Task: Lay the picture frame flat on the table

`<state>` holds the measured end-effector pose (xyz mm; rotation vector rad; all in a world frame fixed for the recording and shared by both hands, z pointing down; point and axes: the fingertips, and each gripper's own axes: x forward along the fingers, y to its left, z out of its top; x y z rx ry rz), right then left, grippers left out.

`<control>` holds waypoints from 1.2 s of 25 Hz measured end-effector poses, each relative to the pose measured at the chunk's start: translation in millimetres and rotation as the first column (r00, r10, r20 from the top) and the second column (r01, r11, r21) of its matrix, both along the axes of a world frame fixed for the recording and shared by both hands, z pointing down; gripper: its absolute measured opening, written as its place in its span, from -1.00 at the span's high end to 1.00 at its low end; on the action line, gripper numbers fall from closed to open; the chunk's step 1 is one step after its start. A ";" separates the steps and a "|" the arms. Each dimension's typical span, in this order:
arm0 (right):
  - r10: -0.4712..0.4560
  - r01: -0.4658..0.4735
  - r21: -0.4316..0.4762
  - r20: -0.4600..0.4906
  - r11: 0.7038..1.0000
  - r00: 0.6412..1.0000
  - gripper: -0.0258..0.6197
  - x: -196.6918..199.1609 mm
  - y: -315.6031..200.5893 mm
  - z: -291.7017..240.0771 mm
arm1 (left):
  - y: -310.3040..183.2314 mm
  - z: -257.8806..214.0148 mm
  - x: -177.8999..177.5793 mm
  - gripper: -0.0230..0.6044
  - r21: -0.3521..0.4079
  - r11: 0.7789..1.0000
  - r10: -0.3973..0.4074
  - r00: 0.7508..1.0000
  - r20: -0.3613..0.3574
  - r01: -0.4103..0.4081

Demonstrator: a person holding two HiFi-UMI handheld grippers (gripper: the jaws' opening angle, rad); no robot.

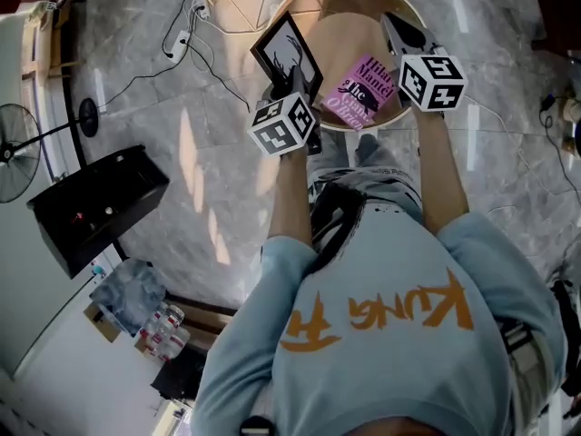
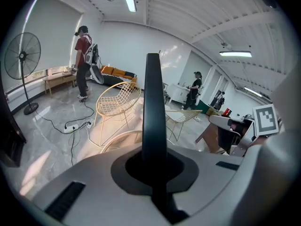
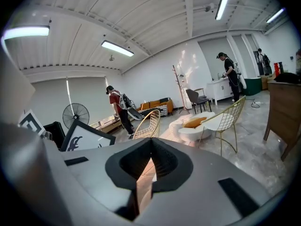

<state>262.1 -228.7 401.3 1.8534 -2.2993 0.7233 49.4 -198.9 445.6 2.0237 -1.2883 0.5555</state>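
Sweatshirt (image 1: 381, 316) shoulders fill the head view's foreground. Beyond them the left claw (image 1: 298, 82) holds the picture frame (image 1: 287, 51) tilted over the left edge of the round table (image 1: 338, 24), beside a pink book (image 1: 363, 94), seemingly poised to lower it flat. The right claw (image 1: 399, 27) hovers over the table, apparently in reserve.

Left gripper view: jaws pinch the picture frame (image 2: 153, 102), seen edge-on.

Right gripper view: jaws pressed together on nothing, with the picture frame (image 3: 87, 138) off to their left.

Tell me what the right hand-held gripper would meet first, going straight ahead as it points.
Nothing close: the right hand-held gripper points over the table; probably the gold wire chair beyond, depth unclear.
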 end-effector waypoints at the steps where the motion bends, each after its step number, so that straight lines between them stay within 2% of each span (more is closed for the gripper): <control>1: 0.002 -0.002 -0.015 0.000 1.000 1.000 0.93 -3.7 -1.3 8.2 | -0.7 6.8 -4.0 0.84 -0.015 1.000 0.001 1.000 0.000 -0.001; 6: -0.015 0.013 -0.113 -0.013 0.993 1.000 0.93 -15.5 8.8 46.1 | 11.5 43.9 -19.3 0.84 -0.111 0.993 -0.028 1.000 -0.010 0.027; 15: -0.052 0.045 -0.226 -0.025 0.973 0.998 0.93 -58.7 -8.7 107.4 | -11.4 108.6 -45.1 0.84 -0.221 0.974 -0.056 0.997 -0.045 0.045; 21: -0.087 0.073 -0.316 -0.030 0.946 0.996 0.93 -84.9 -5.5 149.1 | -5.7 152.7 -66.1 0.84 -0.321 0.945 -0.082 0.995 -0.054 0.061; 30: -0.104 0.074 -0.376 -0.061 0.924 0.993 0.93 -99.8 -19.6 193.3 | -14.4 196.1 -73.1 0.84 -0.390 0.921 -0.028 0.997 -0.074 -0.003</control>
